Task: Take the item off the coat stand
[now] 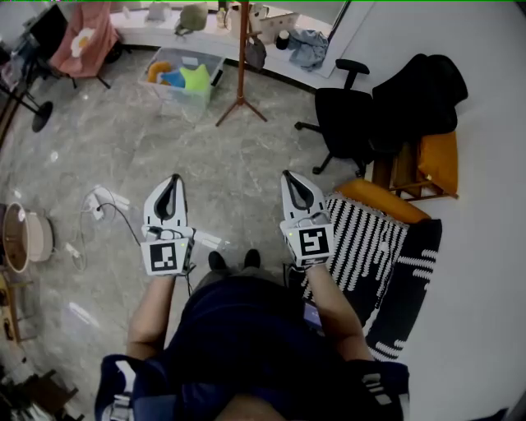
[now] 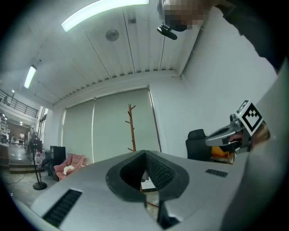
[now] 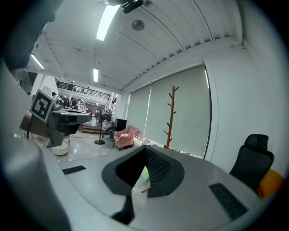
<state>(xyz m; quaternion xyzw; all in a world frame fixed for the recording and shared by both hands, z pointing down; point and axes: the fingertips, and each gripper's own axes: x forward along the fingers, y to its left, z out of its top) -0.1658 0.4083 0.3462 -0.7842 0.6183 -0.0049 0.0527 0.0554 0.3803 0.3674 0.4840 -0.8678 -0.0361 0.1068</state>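
The brown wooden coat stand (image 1: pixel 243 57) rises at the far side of the room on a three-legged base. A dark grey bag (image 1: pixel 256 53) hangs beside its pole, and a pale green hat (image 1: pixel 191 16) shows to its left. Both grippers are held side by side in front of the person, well short of the stand and pointing toward it. My left gripper (image 1: pixel 170 187) is shut with nothing in it, and so is my right gripper (image 1: pixel 292 177). The stand (image 2: pixel 132 128) stands above the closed left gripper (image 2: pixel 145 155) in the left gripper view. In the right gripper view the stand (image 3: pixel 171 117) is right of the right gripper (image 3: pixel 145 151).
A black office chair (image 1: pixel 345 115) stands right of the stand. A clear bin of toys (image 1: pixel 182 76) and a pink armchair (image 1: pixel 85 37) lie to its left. A striped rug (image 1: pixel 370 238), an orange seat (image 1: pixel 440 160) under black clothing (image 1: pixel 419 94), and a floor cable (image 1: pixel 99 205) flank the person.
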